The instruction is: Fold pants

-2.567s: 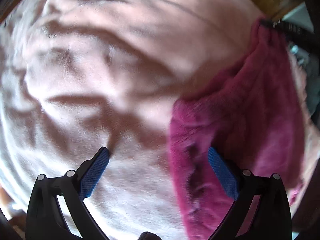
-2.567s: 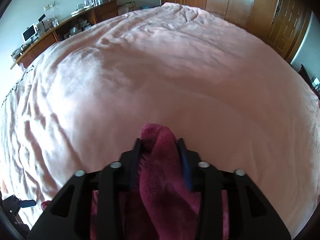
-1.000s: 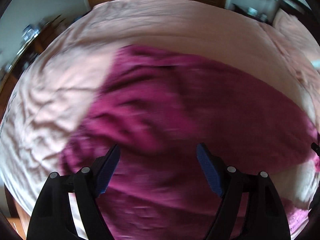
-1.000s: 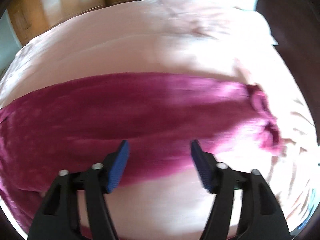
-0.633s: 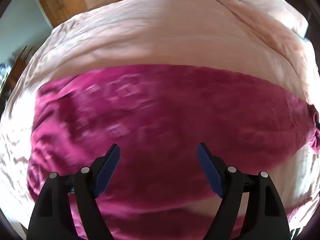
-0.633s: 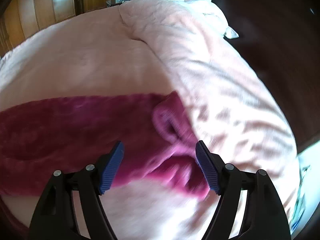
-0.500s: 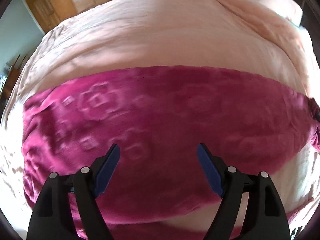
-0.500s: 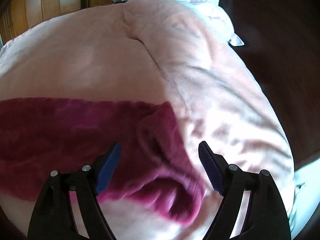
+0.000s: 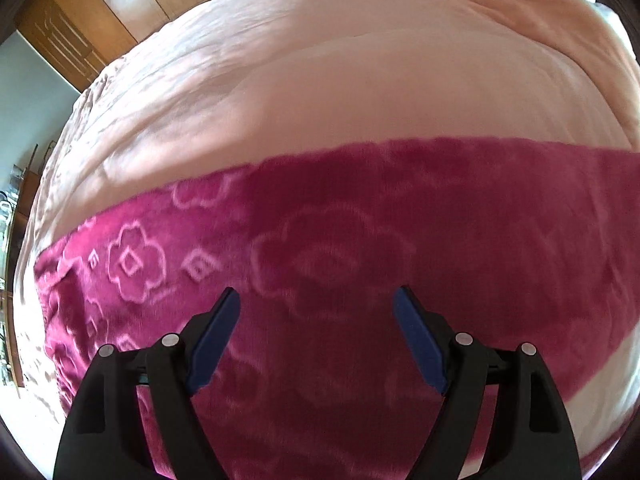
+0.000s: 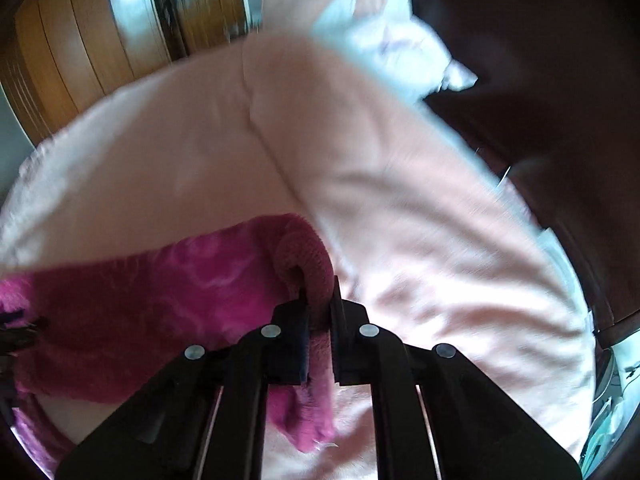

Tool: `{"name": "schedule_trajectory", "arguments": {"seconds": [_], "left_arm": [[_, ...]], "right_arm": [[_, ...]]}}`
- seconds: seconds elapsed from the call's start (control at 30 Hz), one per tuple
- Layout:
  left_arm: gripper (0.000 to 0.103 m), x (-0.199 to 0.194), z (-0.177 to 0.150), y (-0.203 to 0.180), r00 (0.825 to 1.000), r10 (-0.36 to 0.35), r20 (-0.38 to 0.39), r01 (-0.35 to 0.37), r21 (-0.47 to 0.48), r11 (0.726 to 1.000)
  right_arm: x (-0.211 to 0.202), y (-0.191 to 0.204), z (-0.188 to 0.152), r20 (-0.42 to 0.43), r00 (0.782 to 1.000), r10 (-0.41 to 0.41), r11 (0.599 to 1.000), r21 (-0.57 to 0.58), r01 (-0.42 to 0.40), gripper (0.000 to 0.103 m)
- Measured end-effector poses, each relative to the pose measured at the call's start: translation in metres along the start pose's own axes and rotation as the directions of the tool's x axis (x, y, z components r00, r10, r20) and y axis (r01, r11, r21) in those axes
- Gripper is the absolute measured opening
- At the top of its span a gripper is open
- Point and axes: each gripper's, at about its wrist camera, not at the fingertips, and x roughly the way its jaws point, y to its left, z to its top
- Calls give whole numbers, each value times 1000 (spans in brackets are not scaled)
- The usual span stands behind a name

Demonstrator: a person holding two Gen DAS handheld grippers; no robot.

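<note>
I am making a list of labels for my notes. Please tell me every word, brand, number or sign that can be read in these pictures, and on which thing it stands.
None: no readable text in either view.
The pants carry only embossed flower and diamond shapes, not letters.
The bedspread and the wardrobe doors are plain.

The magenta fleece pants with a raised flower pattern (image 9: 360, 248) run off the left wrist view at the right and bottom edges, so their full length cannot be seen. In the right wrist view motion blur smears the pants (image 10: 152, 300), the pale pink bedspread (image 10: 400, 200) and the wooden wardrobe doors (image 10: 80, 40). The cuff fold vanishes between the pads of the closing right claw (image 10: 319, 312). Small items on the far-left furniture (image 9: 8, 208) are too tiny to identify.
</note>
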Motion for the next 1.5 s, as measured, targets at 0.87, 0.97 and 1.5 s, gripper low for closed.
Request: {"name": "schedule_trajectory", "arguments": {"seconds": [0.87, 0.97, 1.5], "left_arm": [[85, 33, 36, -24, 997, 83, 5, -83, 1, 997], [85, 31, 32, -27, 996, 89, 5, -89, 11, 996], [85, -30, -9, 7, 1000, 1, 21, -1, 1, 1000]], "right_arm": [[28, -27, -60, -165, 986, 15, 979, 204, 19, 52], [40, -7, -89, -224, 973, 53, 991, 134, -23, 52], [36, 13, -101, -240, 961, -138, 990, -7, 140, 71]]}}
